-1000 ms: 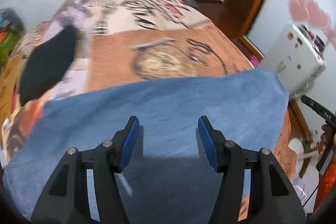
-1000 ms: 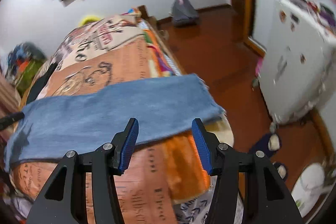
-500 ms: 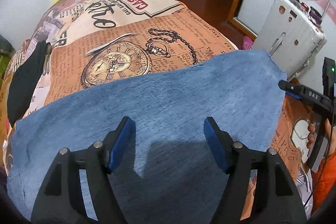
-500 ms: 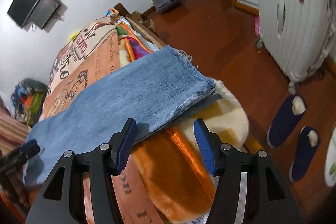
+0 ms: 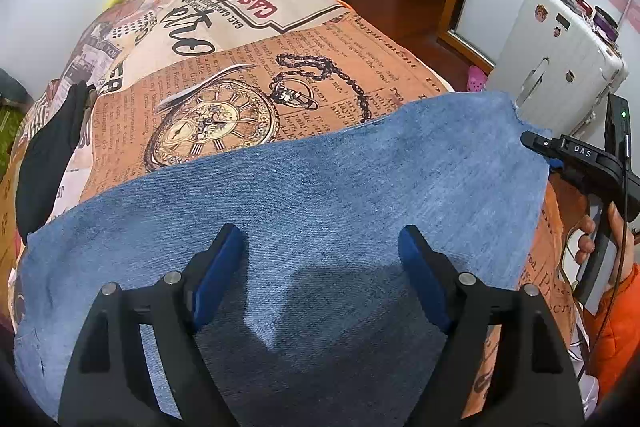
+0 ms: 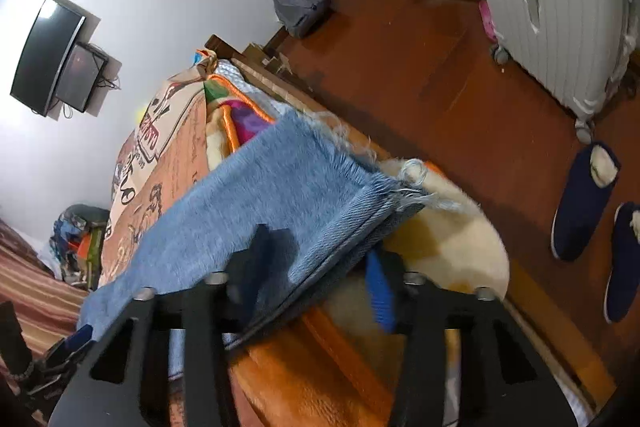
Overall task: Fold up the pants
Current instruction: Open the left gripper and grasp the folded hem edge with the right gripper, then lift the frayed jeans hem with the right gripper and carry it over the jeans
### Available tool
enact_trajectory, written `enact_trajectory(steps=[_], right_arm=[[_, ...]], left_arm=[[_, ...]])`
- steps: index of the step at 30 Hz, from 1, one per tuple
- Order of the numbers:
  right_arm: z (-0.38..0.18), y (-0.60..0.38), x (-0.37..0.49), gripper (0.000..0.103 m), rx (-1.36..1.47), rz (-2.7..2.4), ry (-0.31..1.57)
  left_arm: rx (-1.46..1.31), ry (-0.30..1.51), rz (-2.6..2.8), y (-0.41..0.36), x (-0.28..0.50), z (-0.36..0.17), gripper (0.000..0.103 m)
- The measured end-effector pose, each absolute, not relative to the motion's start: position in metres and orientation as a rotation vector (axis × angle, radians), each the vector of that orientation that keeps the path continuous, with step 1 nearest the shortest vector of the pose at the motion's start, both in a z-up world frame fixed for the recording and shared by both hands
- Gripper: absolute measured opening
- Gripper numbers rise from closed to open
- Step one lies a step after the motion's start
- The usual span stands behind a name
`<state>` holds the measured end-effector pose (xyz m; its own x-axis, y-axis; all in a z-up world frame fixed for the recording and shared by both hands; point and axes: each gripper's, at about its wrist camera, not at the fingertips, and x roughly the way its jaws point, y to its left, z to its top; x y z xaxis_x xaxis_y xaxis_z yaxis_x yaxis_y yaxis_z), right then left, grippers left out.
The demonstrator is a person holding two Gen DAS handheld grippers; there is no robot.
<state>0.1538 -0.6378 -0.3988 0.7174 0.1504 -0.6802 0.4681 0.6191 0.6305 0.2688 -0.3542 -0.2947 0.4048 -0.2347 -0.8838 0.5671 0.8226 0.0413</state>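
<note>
Blue denim pants (image 5: 320, 195) laid flat across a bed (image 5: 248, 67) with a newspaper-and-pocket-watch print cover.

The left tongs (image 5: 320, 267) have just been opening and hang wide above the woven cloth, nothing between them. The right tongs (image 6: 316, 275) have just been closing at the frayed hem, one finger above and one below the folded edge; blur hides whether they pinch it.

Blue denim pants (image 5: 320, 195) on an orange newsprint-and-pocket-watch bedspread (image 5: 224, 99); white suitcase (image 5: 560, 67), navy slippers (image 6: 580, 211).
</note>
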Motion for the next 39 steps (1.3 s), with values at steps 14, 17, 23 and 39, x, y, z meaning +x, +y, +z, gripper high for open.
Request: enact_trajectory(steps=[14,17,23,39], right_arm=[[-0.304,-0.623,0.149,0.007,0.705,-0.174,0.589],[-0.270,-0.609,0.150,0.007,0.651,-0.128,0.532],[-0.214,-0.567,0.154,0.007,0.541,-0.039,0.437],[-0.166,-0.414,0.183,0.007,0.342,0.290,0.374]], left_arm=[[0.294,0.994,-0.535,-0.328,0.257,-0.262,0.080],[0.271,0.962,-0.517,-0.311,0.254,-0.249,0.080],[0.215,0.904,-0.481,-0.263,0.251,-0.221,0.080],[0.086,0.748,-0.360,-0.120,0.225,-0.167,0.084]])
